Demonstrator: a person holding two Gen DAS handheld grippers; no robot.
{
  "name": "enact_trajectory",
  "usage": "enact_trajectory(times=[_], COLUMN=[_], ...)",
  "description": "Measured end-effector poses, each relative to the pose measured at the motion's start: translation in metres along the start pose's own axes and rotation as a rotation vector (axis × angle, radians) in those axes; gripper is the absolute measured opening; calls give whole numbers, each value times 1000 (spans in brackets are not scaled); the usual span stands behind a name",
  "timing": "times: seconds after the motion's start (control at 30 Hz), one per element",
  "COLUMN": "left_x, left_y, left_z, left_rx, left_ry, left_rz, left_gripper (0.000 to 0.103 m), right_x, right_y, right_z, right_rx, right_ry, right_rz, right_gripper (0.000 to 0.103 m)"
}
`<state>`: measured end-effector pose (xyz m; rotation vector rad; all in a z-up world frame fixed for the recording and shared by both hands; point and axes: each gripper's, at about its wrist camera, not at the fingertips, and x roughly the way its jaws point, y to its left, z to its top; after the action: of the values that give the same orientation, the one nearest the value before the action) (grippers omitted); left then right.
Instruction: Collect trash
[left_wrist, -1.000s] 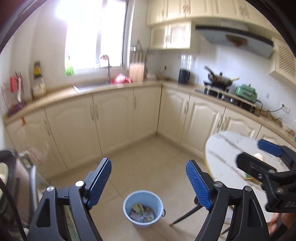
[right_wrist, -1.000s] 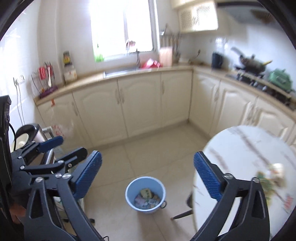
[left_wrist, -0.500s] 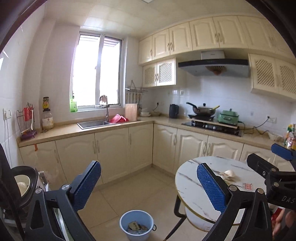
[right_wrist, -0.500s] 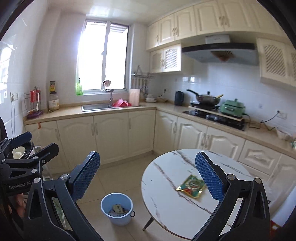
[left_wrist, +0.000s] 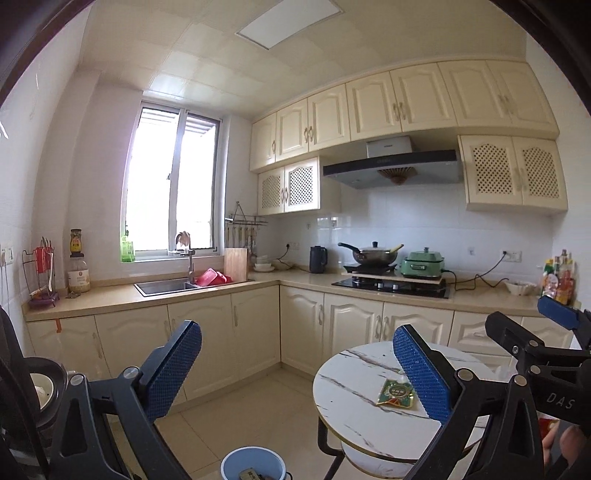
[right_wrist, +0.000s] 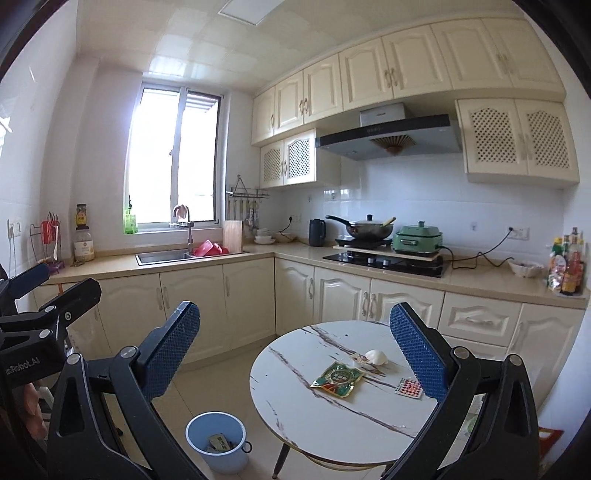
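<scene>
Now your right gripper (right_wrist: 291, 354), spread and empty, faces the green wrapper (right_wrist: 338, 378) on the worktop (right_wrist: 295, 406), lying closer than your equally spread left gripper (left_wrist: 295, 369).

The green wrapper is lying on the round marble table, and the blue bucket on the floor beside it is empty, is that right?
Not quite. The green wrapper does lie on the round marble table, but the blue bucket on the floor beside it is not empty: the right wrist view shows trash already inside.

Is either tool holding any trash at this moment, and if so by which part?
Nothing is held. The left tool and right tool both stand open and empty; the green wrapper lies untouched on the round table.
</scene>
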<state>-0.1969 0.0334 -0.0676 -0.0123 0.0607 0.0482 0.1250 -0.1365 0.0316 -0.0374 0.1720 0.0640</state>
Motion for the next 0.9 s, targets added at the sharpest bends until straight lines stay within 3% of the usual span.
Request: enact_trajectory(times=[0.17, 0.47, 0.73, 0.9], left_x=[6, 36, 106, 163], left_y=[-2, -5, -25, -51], left_z=[-7, 8, 27, 35], left_rx=[22, 45, 64, 86], left_ry=[12, 48, 145, 236], left_rz=[-18, -31, -42, -66], left_gripper=[102, 102, 102, 102], right_x=[-2, 5, 27, 52], right_y=[-8, -25, -52, -92], right_z=[-1, -10, -25, -47], right_rx=[6, 28, 60, 109], right_ry=[-2, 26, 79, 142], right_rz=[-19, -57, -109, -174], right_gripper=[103, 103, 103, 103])
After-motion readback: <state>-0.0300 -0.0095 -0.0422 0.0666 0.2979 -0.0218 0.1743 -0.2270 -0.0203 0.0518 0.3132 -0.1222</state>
